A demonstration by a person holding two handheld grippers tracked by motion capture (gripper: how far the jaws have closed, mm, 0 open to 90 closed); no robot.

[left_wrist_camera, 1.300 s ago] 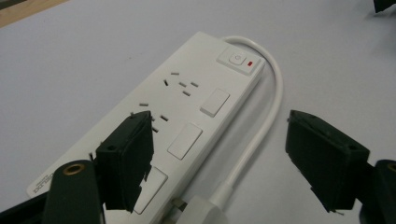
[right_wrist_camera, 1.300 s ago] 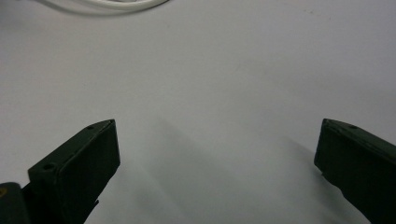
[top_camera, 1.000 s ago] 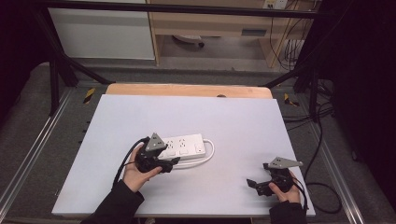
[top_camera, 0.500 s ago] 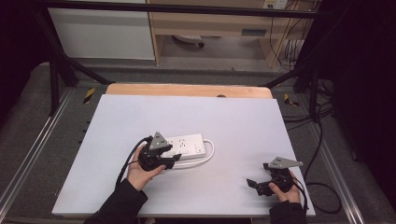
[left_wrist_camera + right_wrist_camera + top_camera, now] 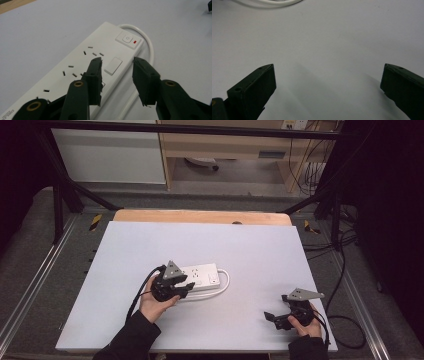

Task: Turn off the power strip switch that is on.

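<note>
A white power strip (image 5: 202,275) lies on the white table, its white cable (image 5: 225,282) looped round its right end. My left gripper (image 5: 187,287) hovers at the strip's left part. In the left gripper view its jaws (image 5: 117,62) have just been closing and still stand apart. One jaw is over the strip's (image 5: 82,57) top by a blank white plate, the other past its edge over the cable (image 5: 150,47). The strip's edge lies between them, and the pads do not press on it. My right gripper (image 5: 272,317) rests open near the front right corner, its jaws (image 5: 328,68) wide with bare table between them.
The strip has a power button with a red light (image 5: 128,40) at its far end. A wooden strip (image 5: 200,216) borders the table's (image 5: 260,245) far edge. Black frame bars and cables stand around the table. The strip's cable (image 5: 274,3) shows far off in the right gripper view.
The left gripper has shifted slightly along the power strip. The right gripper has kept still.
</note>
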